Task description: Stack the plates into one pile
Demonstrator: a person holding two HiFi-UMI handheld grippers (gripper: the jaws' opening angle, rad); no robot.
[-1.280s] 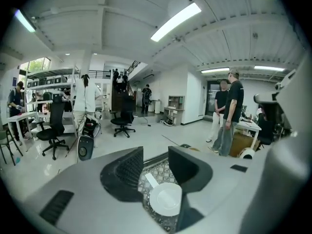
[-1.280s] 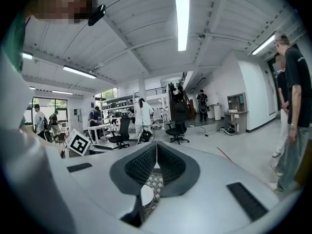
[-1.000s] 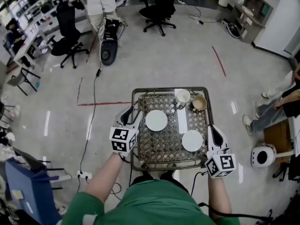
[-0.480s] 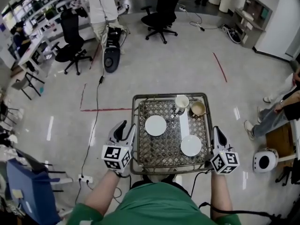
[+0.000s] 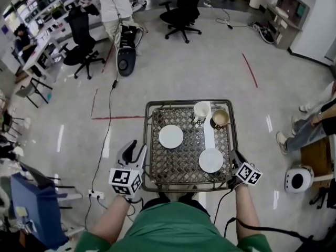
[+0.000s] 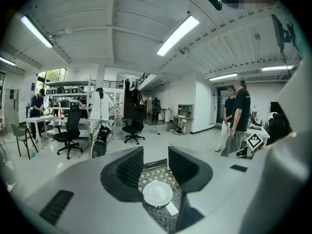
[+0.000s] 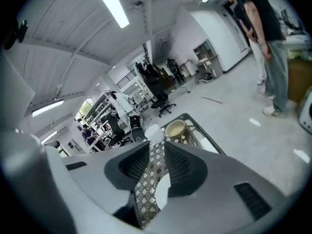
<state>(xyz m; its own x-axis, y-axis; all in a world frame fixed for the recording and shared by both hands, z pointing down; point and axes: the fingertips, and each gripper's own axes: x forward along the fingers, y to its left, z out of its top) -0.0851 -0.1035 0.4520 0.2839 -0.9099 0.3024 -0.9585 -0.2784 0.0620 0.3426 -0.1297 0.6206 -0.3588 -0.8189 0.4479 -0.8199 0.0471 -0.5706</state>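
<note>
Two white plates lie apart on the lattice-topped table (image 5: 157,172): the far-left plate (image 5: 171,136) (image 6: 157,193) and the near-right plate (image 5: 211,160) (image 7: 162,191). My left gripper (image 5: 134,151) (image 6: 155,154) hangs open off the table's front left corner, empty, with the far-left plate seen beyond its gap. My right gripper (image 5: 231,158) (image 7: 156,152) is low at the front right edge, rolled sideways, just right of the near-right plate. Its jaws have just been opening and stand apart with nothing pressed between them.
A white cup (image 5: 201,109) (image 7: 153,133), a tan bowl (image 5: 221,118) (image 7: 175,128) and a white strip (image 5: 209,133) occupy the table's far right. A raised metal rim (image 5: 149,140) rings the top. Office chairs (image 5: 80,54), a floor cable (image 5: 105,140) and seated legs (image 5: 310,125) surround it.
Both grippers have drawn back toward me. The left one slid left, off the table's corner. The right one dropped low beside the table edge and rolled over.
</note>
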